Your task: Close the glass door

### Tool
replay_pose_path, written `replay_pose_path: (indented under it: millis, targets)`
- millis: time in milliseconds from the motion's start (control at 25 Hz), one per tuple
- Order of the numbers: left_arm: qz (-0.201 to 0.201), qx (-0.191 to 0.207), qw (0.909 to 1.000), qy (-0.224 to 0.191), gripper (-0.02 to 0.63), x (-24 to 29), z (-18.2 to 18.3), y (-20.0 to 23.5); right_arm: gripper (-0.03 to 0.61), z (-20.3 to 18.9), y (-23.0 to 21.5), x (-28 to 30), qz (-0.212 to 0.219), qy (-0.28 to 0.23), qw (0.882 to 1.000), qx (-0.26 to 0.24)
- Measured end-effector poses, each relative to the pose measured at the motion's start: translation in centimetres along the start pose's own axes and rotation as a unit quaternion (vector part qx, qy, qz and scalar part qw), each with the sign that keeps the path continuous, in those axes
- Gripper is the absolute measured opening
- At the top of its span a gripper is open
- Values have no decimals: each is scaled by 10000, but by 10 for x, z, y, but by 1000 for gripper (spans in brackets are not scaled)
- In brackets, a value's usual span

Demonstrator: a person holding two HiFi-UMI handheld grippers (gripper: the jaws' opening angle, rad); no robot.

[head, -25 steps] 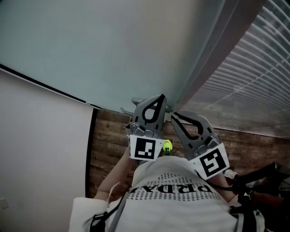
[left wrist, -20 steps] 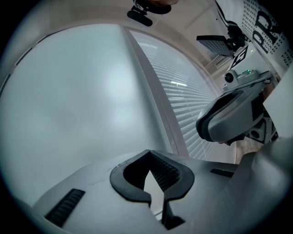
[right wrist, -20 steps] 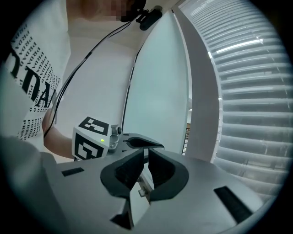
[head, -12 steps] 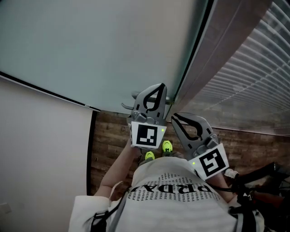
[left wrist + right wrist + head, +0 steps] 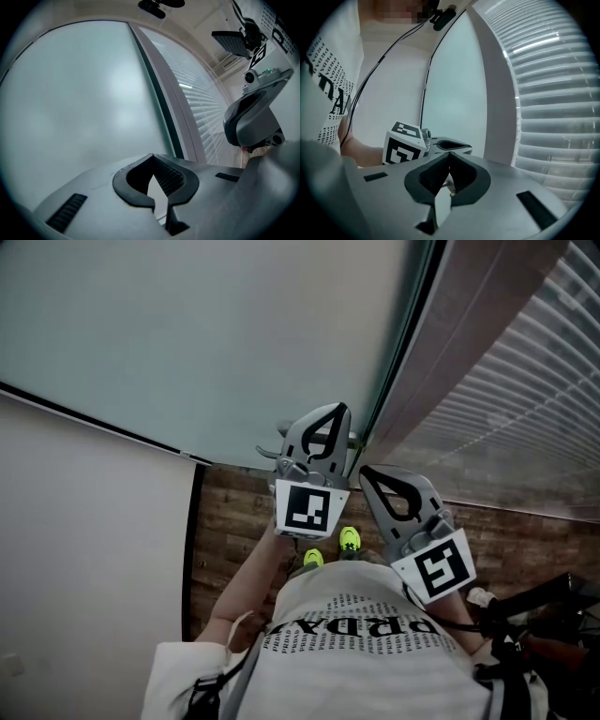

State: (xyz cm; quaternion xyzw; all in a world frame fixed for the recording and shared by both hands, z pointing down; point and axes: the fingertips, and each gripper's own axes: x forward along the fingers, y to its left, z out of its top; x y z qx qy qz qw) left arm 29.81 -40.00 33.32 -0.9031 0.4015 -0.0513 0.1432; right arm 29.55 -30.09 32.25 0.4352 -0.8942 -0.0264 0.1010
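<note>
Head view, item: glass door [image 5: 206, 334], frosted, filling ten to twelve o'clock. Its dark edge [image 5: 398, 343] lies just beside the pale frame [image 5: 469, 324]; any gap between them is not discernible. Left tool [image 5: 330, 418]: jaws together, empty, tip at the pane near that edge, contact unconfirmed. Right tool [image 5: 375, 479]: jaws together, empty, at four o'clock of the left. Hazard: smooth glass offers closed tips no purchase, so a push may skid; a hard shove could rebound the door off the frame.
</note>
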Motion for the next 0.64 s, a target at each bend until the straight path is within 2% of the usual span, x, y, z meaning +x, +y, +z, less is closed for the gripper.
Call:
replay_pose_path:
  millis: [640]
  targets:
    - [-29,-129,9999,-39,5,-1,0,-1,-3,-1,-4,1,26,-9,10000,26]
